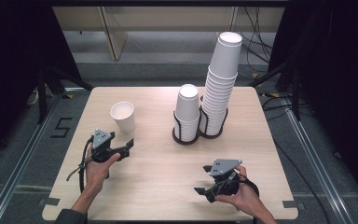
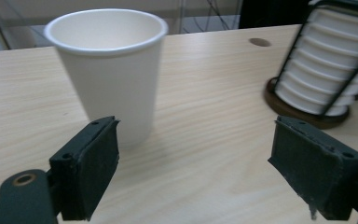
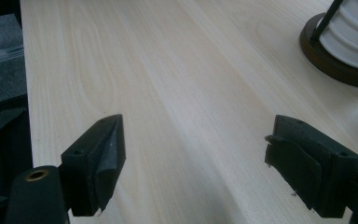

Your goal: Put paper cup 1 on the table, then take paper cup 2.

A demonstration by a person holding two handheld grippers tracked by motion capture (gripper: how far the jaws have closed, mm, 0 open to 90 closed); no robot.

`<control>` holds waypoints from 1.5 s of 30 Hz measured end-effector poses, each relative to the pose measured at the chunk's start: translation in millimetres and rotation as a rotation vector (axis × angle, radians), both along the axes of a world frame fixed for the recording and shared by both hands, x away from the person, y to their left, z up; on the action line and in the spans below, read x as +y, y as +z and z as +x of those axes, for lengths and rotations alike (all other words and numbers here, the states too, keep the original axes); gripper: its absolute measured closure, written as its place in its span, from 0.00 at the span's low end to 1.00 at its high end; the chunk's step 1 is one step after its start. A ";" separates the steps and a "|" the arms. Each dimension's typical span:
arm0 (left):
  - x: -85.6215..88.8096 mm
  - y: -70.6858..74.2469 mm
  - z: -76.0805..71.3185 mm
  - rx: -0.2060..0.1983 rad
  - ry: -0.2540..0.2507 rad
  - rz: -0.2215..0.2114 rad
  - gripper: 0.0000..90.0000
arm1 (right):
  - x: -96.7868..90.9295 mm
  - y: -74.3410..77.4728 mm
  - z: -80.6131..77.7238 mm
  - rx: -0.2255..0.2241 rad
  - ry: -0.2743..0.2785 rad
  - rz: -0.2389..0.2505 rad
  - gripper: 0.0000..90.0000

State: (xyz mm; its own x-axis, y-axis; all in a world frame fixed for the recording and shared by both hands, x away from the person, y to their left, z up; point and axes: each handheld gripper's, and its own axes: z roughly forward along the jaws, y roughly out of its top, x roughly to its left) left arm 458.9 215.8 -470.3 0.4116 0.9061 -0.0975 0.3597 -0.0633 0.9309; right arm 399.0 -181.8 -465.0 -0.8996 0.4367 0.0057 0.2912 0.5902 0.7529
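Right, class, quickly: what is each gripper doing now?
Left gripper: open, holding nothing; paper cup just ahead of it.
Right gripper: open, holding nothing.

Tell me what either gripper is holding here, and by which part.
Nothing is held. The left gripper stands open just short of the single paper cup, not touching it; the right gripper is open over the bare table.

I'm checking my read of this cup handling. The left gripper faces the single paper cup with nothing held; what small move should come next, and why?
Probably ease the left gripper forward and a little toward the paper cup, so its wall sits between the jaws. The jaws stand open and empty, and the cup stands upright just beyond them, nearer one jaw. The right gripper rests open, apart from the cup stacks.
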 end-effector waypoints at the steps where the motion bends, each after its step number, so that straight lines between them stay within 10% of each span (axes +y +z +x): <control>1: -3.1 1.2 -5.7 -0.004 -0.014 -0.006 0.16 | -0.2 0.0 0.8 -0.005 0.005 0.001 0.22; 7: -17.6 -1.4 -27.8 -0.003 -0.066 -0.068 0.16 | -2.3 -0.5 1.8 -0.006 -0.016 0.000 0.22; 28: -47.9 -19.4 -99.9 -0.005 -0.181 0.014 0.16 | -2.6 -4.8 3.7 -0.002 -0.034 -0.005 0.22; 45: -48.9 -17.7 -105.3 -0.038 -0.209 0.021 0.16 | -17.5 20.8 12.4 -0.051 -0.162 0.078 0.22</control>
